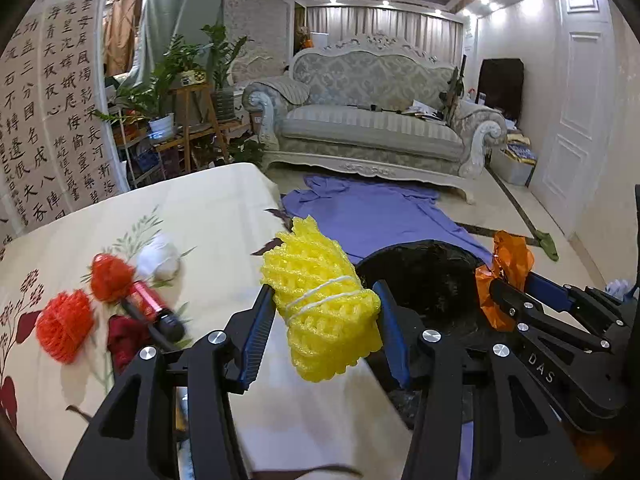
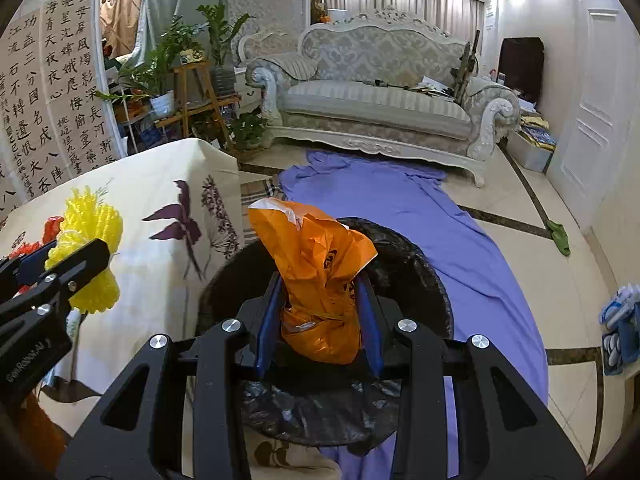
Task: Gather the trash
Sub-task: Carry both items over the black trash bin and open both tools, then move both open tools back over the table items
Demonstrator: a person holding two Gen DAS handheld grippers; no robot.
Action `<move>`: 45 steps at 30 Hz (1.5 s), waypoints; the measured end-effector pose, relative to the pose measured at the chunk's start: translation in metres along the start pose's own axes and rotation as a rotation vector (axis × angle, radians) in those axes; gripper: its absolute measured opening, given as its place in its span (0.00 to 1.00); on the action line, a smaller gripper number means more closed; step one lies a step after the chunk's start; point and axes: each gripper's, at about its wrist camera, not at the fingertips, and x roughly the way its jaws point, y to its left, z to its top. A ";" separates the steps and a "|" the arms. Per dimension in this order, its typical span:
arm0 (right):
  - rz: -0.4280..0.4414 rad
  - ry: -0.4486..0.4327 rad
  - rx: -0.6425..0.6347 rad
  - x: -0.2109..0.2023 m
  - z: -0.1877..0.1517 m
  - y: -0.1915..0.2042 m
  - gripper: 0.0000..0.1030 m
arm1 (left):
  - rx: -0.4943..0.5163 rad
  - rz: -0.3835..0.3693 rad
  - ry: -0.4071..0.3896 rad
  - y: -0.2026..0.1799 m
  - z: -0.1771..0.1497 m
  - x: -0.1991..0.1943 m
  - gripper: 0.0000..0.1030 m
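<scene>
Yellow foam net [image 1: 320, 300] and orange bag [image 2: 320, 280] sit clamped between jaws.

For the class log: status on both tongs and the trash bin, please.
Left tongs shut on yellow foam net. Right tongs shut on orange bag, over black bin. Nothing blocking.

Table [image 1: 192, 208] under cream floral cloth: two red foam nets [image 1: 64, 330] at 9 o'clock, white wad [image 1: 160, 260] at 10, red-black tube [image 1: 154, 304] and dark red scrap [image 1: 124, 340] between. Floor [image 2: 512, 240]: purple sheet [image 2: 420, 216] at 12 o'clock, black-lined bin [image 2: 416, 256] on it, green rag [image 2: 560, 236] at 2.
</scene>
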 end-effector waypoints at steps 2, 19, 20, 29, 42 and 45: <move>-0.002 0.004 0.006 0.005 0.001 -0.005 0.34 | 0.015 0.003 0.008 -0.006 0.001 0.008 0.48; -0.035 0.004 0.067 0.027 0.007 -0.035 0.43 | 0.052 0.030 0.065 -0.035 0.008 0.045 0.66; -0.037 0.002 0.069 0.026 0.007 -0.035 0.43 | 0.047 0.030 0.064 -0.034 0.007 0.044 0.66; -0.045 -0.012 0.081 0.015 0.007 -0.036 0.48 | 0.032 0.037 0.062 -0.027 0.010 0.035 0.70; 0.044 -0.017 0.049 -0.020 -0.007 0.012 0.50 | -0.008 0.095 0.055 0.018 -0.006 -0.018 0.70; 0.073 -0.008 0.030 -0.027 -0.015 0.028 0.50 | -0.022 0.120 0.053 0.034 -0.014 -0.031 0.70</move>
